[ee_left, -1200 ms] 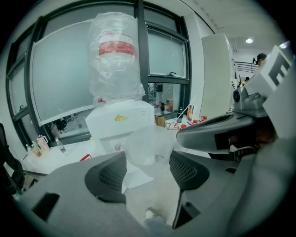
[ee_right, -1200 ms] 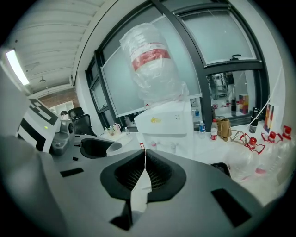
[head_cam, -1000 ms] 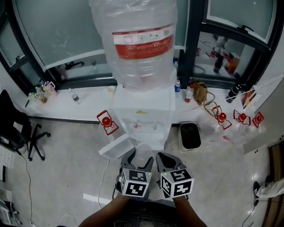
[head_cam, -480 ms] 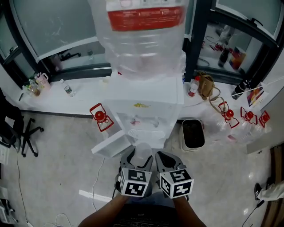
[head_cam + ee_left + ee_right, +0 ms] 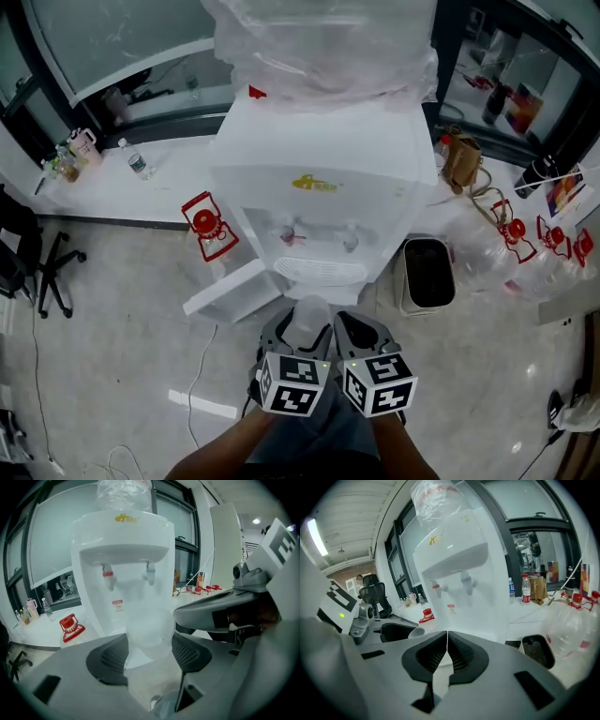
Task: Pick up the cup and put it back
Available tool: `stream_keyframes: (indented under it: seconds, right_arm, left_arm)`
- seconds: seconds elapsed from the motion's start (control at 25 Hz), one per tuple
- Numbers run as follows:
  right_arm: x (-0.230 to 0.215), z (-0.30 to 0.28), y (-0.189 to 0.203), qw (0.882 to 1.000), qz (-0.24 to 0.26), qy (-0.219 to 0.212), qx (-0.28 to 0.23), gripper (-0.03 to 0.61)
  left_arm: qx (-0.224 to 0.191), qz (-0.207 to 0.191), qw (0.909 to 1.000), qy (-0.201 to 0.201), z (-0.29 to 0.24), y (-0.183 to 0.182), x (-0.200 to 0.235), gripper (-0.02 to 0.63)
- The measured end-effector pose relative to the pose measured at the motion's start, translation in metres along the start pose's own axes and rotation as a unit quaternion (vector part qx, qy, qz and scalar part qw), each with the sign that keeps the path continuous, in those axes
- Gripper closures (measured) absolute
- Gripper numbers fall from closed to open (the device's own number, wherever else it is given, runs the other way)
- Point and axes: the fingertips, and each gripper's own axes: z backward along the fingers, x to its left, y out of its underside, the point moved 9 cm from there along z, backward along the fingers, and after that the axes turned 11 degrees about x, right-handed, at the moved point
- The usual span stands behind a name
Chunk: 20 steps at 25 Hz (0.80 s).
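Note:
A translucent plastic cup [image 5: 150,634] sits between the jaws of my left gripper [image 5: 298,330], which is shut on it; the cup [image 5: 308,314] also shows at the bottom middle of the head view. My right gripper [image 5: 361,333] is close beside the left one, shut with nothing between its pads [image 5: 446,654]. Straight ahead stands a white water dispenser [image 5: 323,202] with a red tap [image 5: 108,574] and a pale tap [image 5: 149,570], and a drip grille [image 5: 320,271] below them. The cup is held short of the taps.
A big clear water bottle [image 5: 319,37] tops the dispenser. Its lower door [image 5: 230,292] hangs open to the left. A black bin [image 5: 428,274] stands at its right, empty bottles [image 5: 511,253] beyond. A white ledge [image 5: 122,192] runs behind, an office chair [image 5: 28,253] at far left.
The dispenser has grown larger and slid down in the head view as I came closer. Both grippers keep their place and grip, the cup still in the left one.

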Motion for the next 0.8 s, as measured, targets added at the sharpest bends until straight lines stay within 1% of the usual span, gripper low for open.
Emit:
stream_keyframes:
  seconds: [0.12,0.24,0.36,0.52,0.8]
  right_arm:
    - [-0.012,-0.025,0.019,1.0,0.003,0.002,-0.002,0.557]
    - [-0.028,-0.051,0.04,1.0,0.002,0.005,-0.007,0.557]
    - [-0.043,-0.076,0.061,1.0,0.006,0.008,-0.011,0.557]
    - [-0.058,-0.109,0.087,1.0,0.014,0.008,-0.015,0.557]
    - [-0.08,-0.162,0.125,0.999,0.032,0.006,-0.025,0.557]
  left_arm:
    - [-0.001,0.005,1.0,-0.003,-0.028,0.018,0.007,0.316]
    - [-0.003,0.013,0.9999,0.007,-0.058,0.033,0.012,0.318]
    - [-0.01,0.004,0.9999,0.008,-0.085,0.044,0.018,0.321]
    - [-0.02,-0.013,0.9997,0.0,-0.123,0.062,0.027,0.331]
    - [-0.037,-0.016,0.9992,-0.003,-0.187,0.104,0.034,0.334]
